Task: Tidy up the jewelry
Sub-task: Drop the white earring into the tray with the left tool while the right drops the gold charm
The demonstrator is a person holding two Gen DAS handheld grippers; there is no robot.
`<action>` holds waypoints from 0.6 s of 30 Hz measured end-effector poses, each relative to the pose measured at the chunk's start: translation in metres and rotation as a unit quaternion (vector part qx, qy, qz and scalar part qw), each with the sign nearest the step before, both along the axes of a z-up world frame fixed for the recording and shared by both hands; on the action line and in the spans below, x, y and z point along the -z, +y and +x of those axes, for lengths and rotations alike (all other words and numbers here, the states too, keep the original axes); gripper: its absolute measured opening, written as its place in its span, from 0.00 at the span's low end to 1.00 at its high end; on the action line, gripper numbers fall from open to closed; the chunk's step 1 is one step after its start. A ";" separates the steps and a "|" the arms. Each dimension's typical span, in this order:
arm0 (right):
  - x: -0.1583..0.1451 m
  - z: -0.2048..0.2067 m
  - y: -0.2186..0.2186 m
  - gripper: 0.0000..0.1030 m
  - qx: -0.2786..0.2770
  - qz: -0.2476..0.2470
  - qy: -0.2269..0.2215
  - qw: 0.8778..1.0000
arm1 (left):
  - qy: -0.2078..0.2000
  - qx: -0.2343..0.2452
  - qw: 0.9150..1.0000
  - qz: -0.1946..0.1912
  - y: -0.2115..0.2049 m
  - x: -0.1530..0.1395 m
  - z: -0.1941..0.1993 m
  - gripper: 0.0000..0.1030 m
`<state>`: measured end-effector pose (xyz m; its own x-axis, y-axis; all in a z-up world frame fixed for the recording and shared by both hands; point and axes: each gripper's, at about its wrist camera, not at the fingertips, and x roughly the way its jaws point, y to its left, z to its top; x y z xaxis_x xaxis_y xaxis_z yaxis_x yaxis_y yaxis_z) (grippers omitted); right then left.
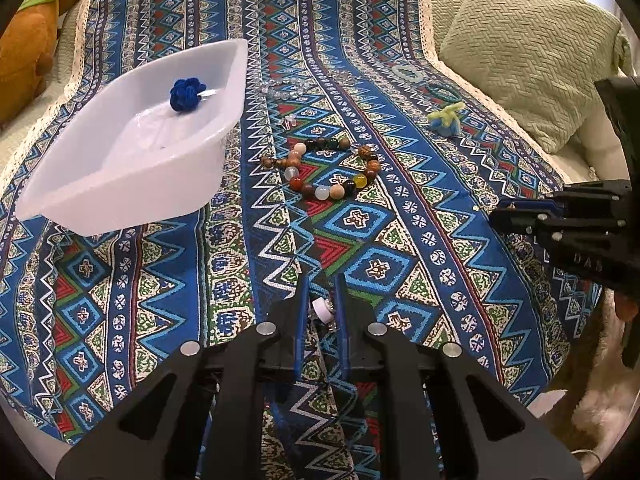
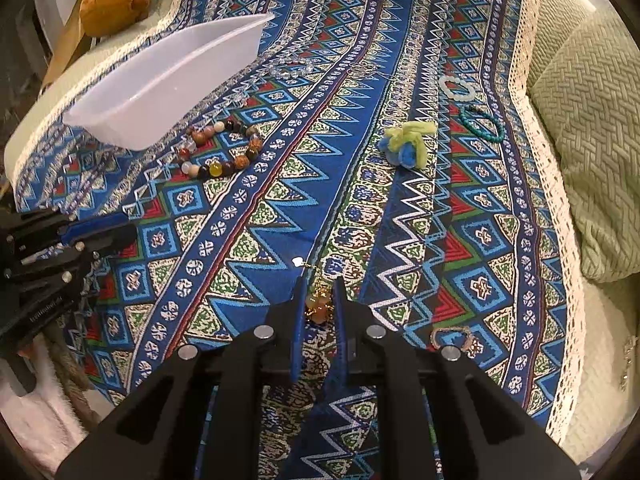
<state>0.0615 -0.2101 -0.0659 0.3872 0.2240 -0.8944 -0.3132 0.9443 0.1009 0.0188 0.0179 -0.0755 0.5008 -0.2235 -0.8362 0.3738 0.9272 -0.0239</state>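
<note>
A white plastic bin (image 1: 132, 168) stands on the patterned cloth at the left, with a blue knotted piece (image 1: 185, 93) inside; the bin also shows in the right wrist view (image 2: 168, 80). A multicolour bead bracelet (image 1: 340, 168) (image 2: 224, 148) lies beside the bin. My left gripper (image 1: 321, 280) has its jaws narrowly apart around a small white-and-silver piece (image 1: 322, 309). My right gripper (image 2: 319, 282) has its jaws narrowly apart around a gold and amber earring (image 2: 318, 304) lying on the cloth.
A clear bead bracelet (image 1: 284, 89), a yellow-blue pipe-cleaner flower (image 2: 406, 144), a white bracelet (image 2: 458, 87), a teal bracelet (image 2: 482, 123) and a thin ring bracelet (image 2: 452, 338) lie on the cloth. A green cushion (image 1: 532, 48) is at right, an orange plush (image 1: 28, 36) at left.
</note>
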 end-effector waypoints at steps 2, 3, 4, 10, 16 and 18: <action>-0.004 0.001 -0.002 0.13 0.003 0.005 -0.002 1.000 | 0.002 -0.002 1.000 -0.007 0.002 -0.005 0.000 0.12; -0.008 0.001 -0.003 0.13 0.004 0.009 -0.004 1.000 | 0.000 -0.003 1.000 -0.008 0.004 -0.008 -0.001 0.12; -0.012 0.001 -0.002 0.13 0.004 0.014 -0.006 1.000 | -0.003 -0.003 1.000 -0.009 0.005 -0.013 -0.002 0.12; -0.062 0.019 0.007 0.13 -0.019 0.050 -0.033 0.998 | -0.020 -0.005 0.999 -0.025 0.018 -0.056 0.005 0.13; -0.122 0.059 0.053 0.13 -0.074 0.089 -0.071 0.991 | -0.028 -0.038 0.999 -0.026 0.048 -0.092 0.044 0.13; -0.137 0.074 0.073 0.13 -0.091 0.093 -0.086 0.988 | -0.033 -0.051 0.998 -0.023 0.055 -0.096 0.056 0.13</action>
